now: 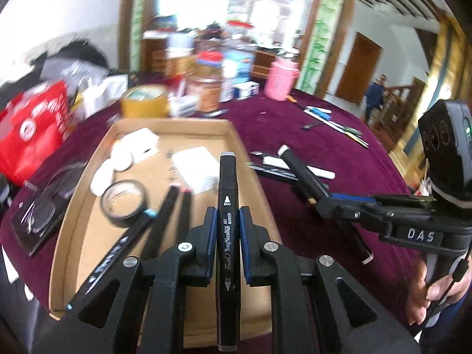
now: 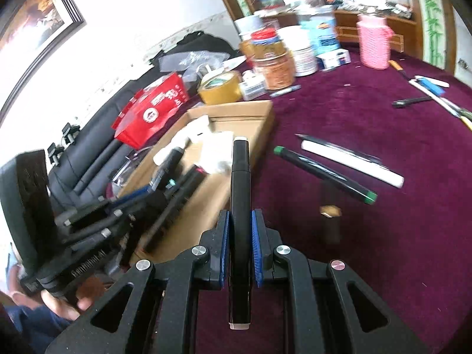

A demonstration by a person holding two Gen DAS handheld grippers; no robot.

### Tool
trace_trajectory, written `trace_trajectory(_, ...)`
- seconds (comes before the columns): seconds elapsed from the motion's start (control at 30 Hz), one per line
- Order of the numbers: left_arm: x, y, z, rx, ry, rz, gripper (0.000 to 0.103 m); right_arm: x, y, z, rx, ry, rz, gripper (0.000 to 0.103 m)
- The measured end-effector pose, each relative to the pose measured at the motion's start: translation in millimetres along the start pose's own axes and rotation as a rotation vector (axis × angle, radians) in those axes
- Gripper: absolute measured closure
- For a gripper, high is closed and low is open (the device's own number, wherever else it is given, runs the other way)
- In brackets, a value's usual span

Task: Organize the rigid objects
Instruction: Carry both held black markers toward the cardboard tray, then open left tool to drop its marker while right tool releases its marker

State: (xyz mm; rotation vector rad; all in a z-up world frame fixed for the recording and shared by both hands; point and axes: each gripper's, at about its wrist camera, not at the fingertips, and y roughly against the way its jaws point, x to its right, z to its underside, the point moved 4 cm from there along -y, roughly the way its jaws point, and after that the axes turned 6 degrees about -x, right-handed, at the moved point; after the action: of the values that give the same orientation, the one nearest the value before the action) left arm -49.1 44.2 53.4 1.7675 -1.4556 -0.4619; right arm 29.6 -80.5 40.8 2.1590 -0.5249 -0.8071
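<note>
A roll of tan tape (image 1: 144, 101) stands on the maroon tablecloth (image 1: 339, 206) beside a red bag (image 1: 29, 129), just beyond the far end of a cardboard tray. Behind them, jars and boxes crowd the table's back edge, blurred. A pink woven cup (image 2: 374, 42) stands apart to the right. A framed picture (image 2: 38, 8) hangs on the white wall. A person (image 1: 374, 94) stands in the far hallway near a wooden door (image 1: 357, 67).
</note>
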Motion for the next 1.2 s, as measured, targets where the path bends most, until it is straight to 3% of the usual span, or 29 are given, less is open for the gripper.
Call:
trace_trajectory(0.17,-18,-21,6,-0.055,0.056,0.0,0.091,-22,-35,-38,-0.03,0.008,-0.012,0.09)
trace_trajectory(0.5,-19,-43,7,-0.114,0.105,0.038,0.091,-16,-94,-98,-0.076,-0.014,0.093,0.09)
trace_trajectory(0.6,-17,-42,8,-0.111,0.1,0.03,0.091,-12,-104,-104,-0.081,-0.006,0.146,0.09)
trace_trajectory(0.83,-17,-47,13,-0.118,0.091,0.0,0.091,0,-123,-107,-0.119,-0.019,0.171,0.09)
trace_trajectory(1.2,-15,-53,17,-0.135,0.091,-0.001,0.091,1,-130,-102,-0.142,-0.04,0.119,0.09)
